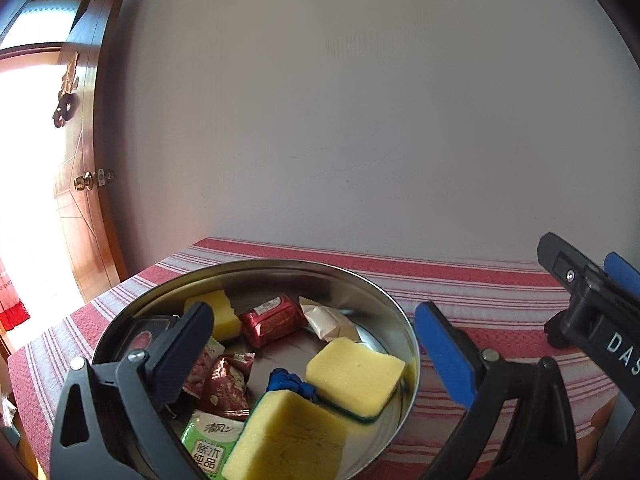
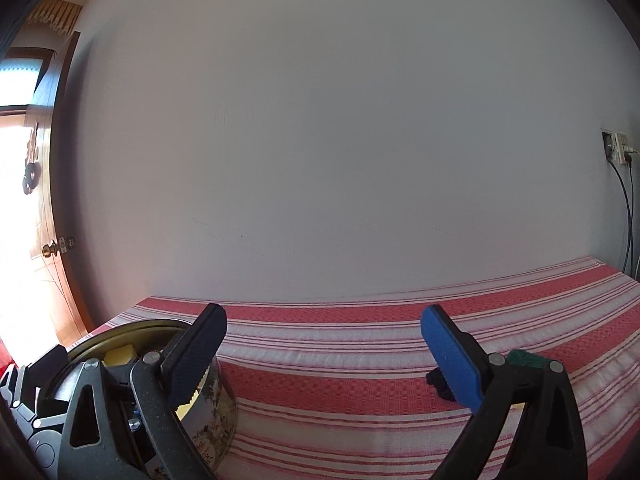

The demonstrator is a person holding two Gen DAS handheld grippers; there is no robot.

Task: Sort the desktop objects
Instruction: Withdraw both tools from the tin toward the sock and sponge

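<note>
Round shallow metal tin [image 1: 400,312] on a red-and-white striped tablecloth [image 1: 480,280], set against a plain white wall [image 1: 360,120]. Inside the tin: three yellow sponge blocks [image 1: 354,376], a red foil snack packet [image 1: 274,318], a beige wrapped sweet [image 1: 322,318], a green-and-white tissue pack [image 1: 208,448] and a crumpled blue object [image 1: 290,384]. The left gripper [image 1: 316,354] hovers over the tin, jaws spread wide and holding nothing. The right gripper [image 2: 324,356], also spread wide and empty, hangs above bare cloth beside the tin; a small dark object [image 2: 440,384] lies behind its blue finger [image 2: 450,354]. Wooden door [image 1: 80,180] at left.
</note>
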